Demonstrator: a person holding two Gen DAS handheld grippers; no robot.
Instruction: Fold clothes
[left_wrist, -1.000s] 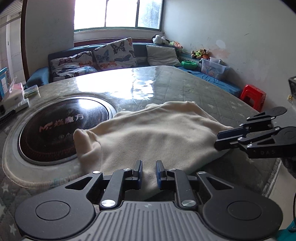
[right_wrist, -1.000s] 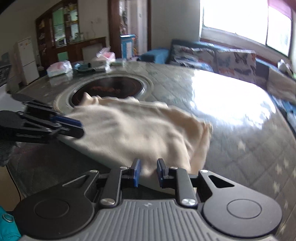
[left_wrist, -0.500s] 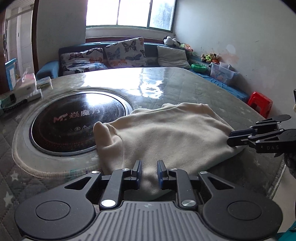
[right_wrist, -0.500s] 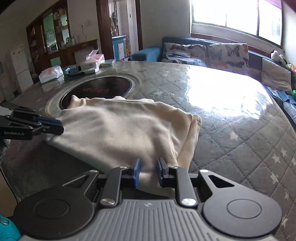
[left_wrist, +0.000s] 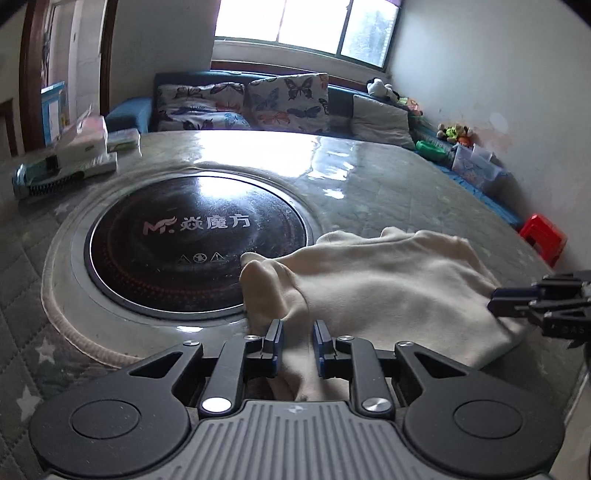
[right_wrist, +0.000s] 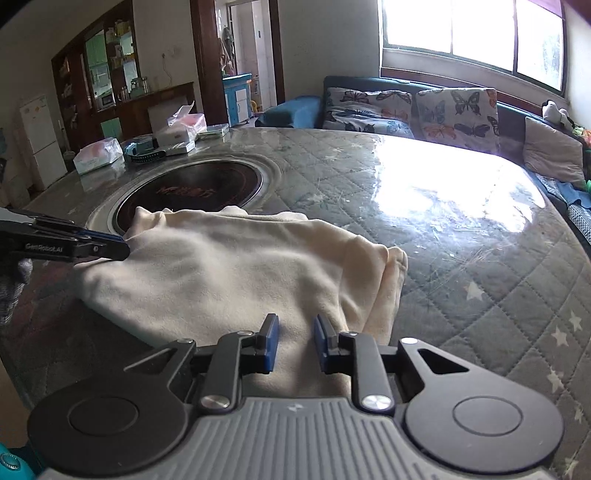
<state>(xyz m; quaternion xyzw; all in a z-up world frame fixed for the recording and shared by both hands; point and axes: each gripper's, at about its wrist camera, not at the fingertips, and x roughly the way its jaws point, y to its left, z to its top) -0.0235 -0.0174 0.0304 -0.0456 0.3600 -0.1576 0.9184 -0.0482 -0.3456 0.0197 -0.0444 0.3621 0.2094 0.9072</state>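
A cream garment (left_wrist: 388, 288) lies folded on the quilted round table, its far corner over the rim of the black hotplate. It also shows in the right wrist view (right_wrist: 236, 273). My left gripper (left_wrist: 297, 328) has its jaws closed on the garment's near left edge, cloth bunched between them. My right gripper (right_wrist: 295, 325) is closed on the garment's near right edge. Each gripper shows at the side of the other view, at the cloth's edge: the right one (left_wrist: 495, 301) and the left one (right_wrist: 123, 251).
A round black induction hotplate (left_wrist: 195, 243) is set into the table (right_wrist: 461, 229). Boxes and tissue packs (right_wrist: 140, 147) sit at the table's far left. A sofa with butterfly cushions (left_wrist: 251, 103) runs behind. A red stool (left_wrist: 543, 238) stands by the wall.
Both grippers have slid the garment across the table towards the near edge and swung the views leftward; the cloth now covers less of the hotplate. Both grips are unchanged.
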